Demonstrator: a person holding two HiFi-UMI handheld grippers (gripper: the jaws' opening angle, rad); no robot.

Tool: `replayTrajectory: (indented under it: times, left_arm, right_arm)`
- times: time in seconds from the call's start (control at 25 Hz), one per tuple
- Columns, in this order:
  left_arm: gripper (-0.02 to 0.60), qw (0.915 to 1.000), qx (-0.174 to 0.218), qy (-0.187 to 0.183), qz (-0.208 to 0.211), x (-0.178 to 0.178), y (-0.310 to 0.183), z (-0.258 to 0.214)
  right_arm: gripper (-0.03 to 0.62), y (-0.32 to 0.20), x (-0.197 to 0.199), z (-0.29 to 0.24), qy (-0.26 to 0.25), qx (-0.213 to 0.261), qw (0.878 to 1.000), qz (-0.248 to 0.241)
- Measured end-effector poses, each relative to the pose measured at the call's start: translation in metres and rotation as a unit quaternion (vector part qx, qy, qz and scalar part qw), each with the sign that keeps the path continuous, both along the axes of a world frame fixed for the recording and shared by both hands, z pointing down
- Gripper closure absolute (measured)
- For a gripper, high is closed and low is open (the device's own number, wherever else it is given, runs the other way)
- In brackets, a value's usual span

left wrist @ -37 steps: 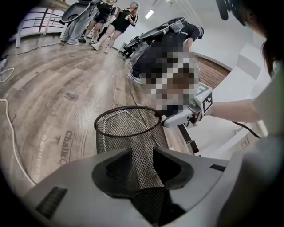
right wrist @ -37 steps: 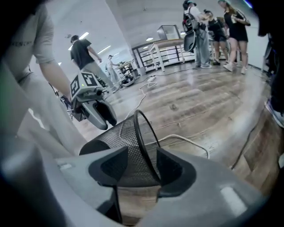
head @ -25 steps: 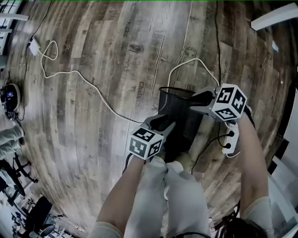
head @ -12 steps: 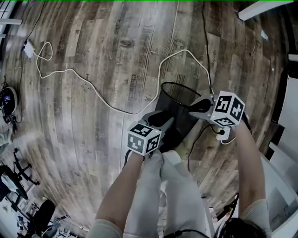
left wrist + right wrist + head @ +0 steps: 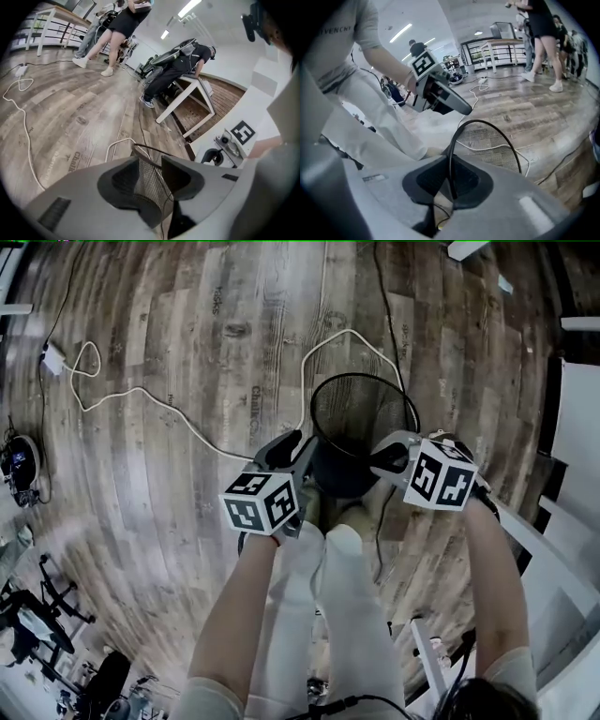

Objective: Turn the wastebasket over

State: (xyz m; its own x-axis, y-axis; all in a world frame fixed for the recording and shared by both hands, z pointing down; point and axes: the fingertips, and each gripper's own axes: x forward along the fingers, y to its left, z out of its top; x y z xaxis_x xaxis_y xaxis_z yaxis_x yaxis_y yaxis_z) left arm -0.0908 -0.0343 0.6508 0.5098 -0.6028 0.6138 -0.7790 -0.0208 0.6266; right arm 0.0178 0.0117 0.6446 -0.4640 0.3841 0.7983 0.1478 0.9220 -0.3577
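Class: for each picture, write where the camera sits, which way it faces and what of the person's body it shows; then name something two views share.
Head view: on the head, facing steeply down at wastebasket, left gripper, right gripper; forearms, legs show.
Left gripper view: on left gripper, facing along its jaws, mesh between them; clothing at right.
Right gripper view: on right gripper, facing along its jaws, which have just closed on the rim; torso, arm, legs show.
Shared: both gripper views show the other gripper and the wastebasket.
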Motion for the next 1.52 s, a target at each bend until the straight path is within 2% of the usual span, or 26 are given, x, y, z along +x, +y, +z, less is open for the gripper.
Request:
replayTrajectory:
  times: [0.16,0.32,0.44,0.6,0.64,0.76,0.88,1.04,1.2,1.4,1.52]
  left_arm:
    - [0.437,0.9998,0.001,-0.013,-0.014,-0.006,-0.007,-0.003]
    - [0.430,0.9988,-0.004,-0.049,-0.005,-0.015,-0.001,0.006]
    - [0.416,0.9968,-0.028,-0.075,0.004,-0.020,0.012,0.021]
    - [0.413,0.9900,-0.072,-0.121,0.007,-0.030,0.037,0.044]
    - [0.413,0.9897,-0.083,-0.116,0.006,-0.030,0.043,0.049]
    - [0.413,0.9917,-0.108,-0.068,0.019,-0.015,0.058,0.057]
    - [0.426,0.9915,-0.106,-0.059,0.046,0.000,0.064,0.056]
    - [0.467,0.9936,-0.103,-0.044,0.017,0.009,0.060,0.052]
    - [0.477,0.9938,-0.094,-0.053,0.026,0.011,0.054,0.049]
    - [0.500,0.9950,-0.078,-0.059,0.017,0.008,0.054,0.047]
    - [0.510,0.9942,-0.071,-0.072,0.036,0.006,0.059,0.049]
  right_arm:
    - [0.558,0.020,-0.008,-0.003,-0.013,0.030,0.999,-0.026]
    - [0.559,0.044,-0.024,-0.002,-0.034,0.048,0.997,-0.044]
    - [0.559,0.060,-0.028,-0.001,-0.036,0.076,0.993,-0.082]
    - [0.559,0.080,-0.025,0.002,-0.035,0.098,0.988,-0.118]
    - [0.559,0.084,-0.023,0.002,-0.035,0.100,0.987,-0.120]
    - [0.559,0.094,-0.015,0.003,-0.037,0.106,0.986,-0.127]
    - [0.559,0.104,-0.005,0.006,-0.040,0.111,0.985,-0.124]
    - [0.559,0.109,0.004,0.008,-0.053,0.131,0.985,-0.095]
    - [0.556,0.111,0.003,0.011,-0.062,0.174,0.979,-0.089]
    - [0.553,0.122,0.000,0.022,-0.051,0.220,0.970,-0.093]
    - [0.553,0.133,-0.004,0.034,-0.045,0.239,0.966,-0.092]
